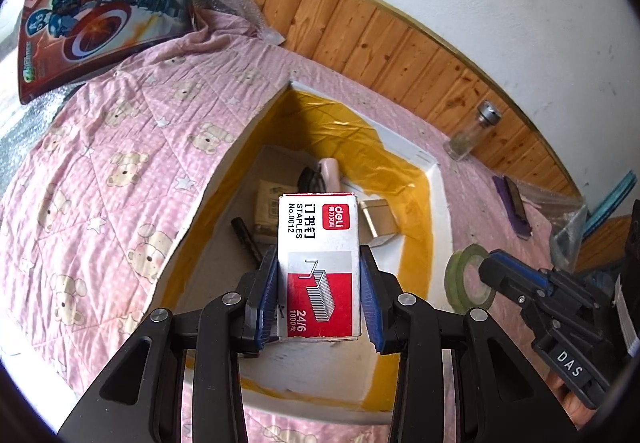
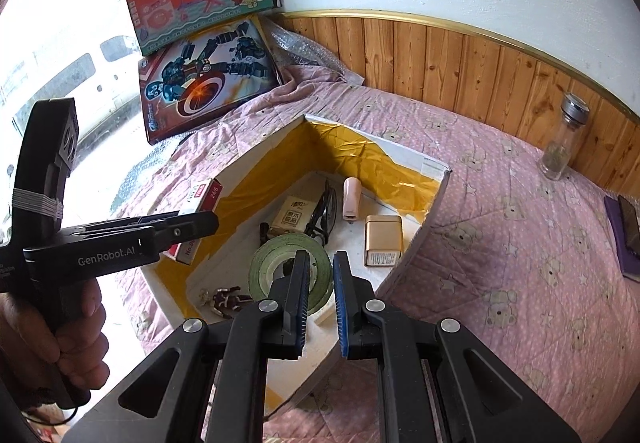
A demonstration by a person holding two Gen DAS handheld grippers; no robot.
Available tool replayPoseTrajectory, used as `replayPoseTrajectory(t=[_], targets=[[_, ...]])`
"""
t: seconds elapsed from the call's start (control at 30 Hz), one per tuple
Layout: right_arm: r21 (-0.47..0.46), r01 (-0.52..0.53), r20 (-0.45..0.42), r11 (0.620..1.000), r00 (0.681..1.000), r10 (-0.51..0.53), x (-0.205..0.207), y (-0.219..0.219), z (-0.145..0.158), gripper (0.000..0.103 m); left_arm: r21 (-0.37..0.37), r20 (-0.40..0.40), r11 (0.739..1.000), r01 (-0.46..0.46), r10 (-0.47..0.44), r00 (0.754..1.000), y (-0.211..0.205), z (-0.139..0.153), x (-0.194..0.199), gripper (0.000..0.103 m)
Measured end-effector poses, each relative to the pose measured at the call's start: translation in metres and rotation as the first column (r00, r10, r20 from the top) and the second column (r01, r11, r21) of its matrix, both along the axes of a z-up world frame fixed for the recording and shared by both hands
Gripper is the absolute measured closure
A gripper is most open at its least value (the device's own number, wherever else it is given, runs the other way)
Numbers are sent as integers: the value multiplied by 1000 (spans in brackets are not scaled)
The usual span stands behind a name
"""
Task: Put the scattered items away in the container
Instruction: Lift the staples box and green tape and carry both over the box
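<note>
The left tongs (image 1: pixel 320 295) point steeply downward over the open white foam container lined with yellow tape (image 1: pixel 428 243), about half open and clamped on the two long sides of a red-and-white cardboard box of staples (image 1: pixel 320 263). The box sits upright between the blue pads, its printed face toward the camera, hanging above the container's interior and touching nothing else. In the right wrist view a person's hand (image 2: pixel 76 339) is wrapped around the left tool's black pistol handle, with the tool reaching level across the container's near-left wall.

The right tongs (image 2: pixel 320 295) also angle down over the container — jaws drawn as close as they go, gripping the rim of a pale green roll of tape (image 2: pixel 290 275) on its edge, held above the container floor.

Already lying in the container: a small tan carton (image 2: pixel 290 217), black-framed glasses (image 2: pixel 324 215), a pink stapler (image 2: pixel 351 199), a gold rectangular box (image 2: pixel 383 241), a small dark toy figure (image 2: pixel 226 301) and a black marker (image 1: pixel 246 237).

The container rests on a bed under a pink quilt printed with bears (image 2: pixel 520 243).
</note>
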State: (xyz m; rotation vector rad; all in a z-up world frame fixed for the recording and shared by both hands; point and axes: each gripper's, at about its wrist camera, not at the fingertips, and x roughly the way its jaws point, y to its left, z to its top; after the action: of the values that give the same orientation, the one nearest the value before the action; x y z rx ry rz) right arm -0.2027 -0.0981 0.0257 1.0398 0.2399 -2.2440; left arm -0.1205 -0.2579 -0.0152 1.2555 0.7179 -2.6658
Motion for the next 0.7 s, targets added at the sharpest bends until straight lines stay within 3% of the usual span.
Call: replayPoseTrajectory(t=[0.47,0.7], targets=[[77,-68,50,995,997,64,-48,-27,-23,90,-24,63,999,44,-42,997,-19,-6,-51,65],[136,-87,64,987,995,79,-70,-35,-36,90,93,120,990,107,-118,986,4,-25,-69,65]])
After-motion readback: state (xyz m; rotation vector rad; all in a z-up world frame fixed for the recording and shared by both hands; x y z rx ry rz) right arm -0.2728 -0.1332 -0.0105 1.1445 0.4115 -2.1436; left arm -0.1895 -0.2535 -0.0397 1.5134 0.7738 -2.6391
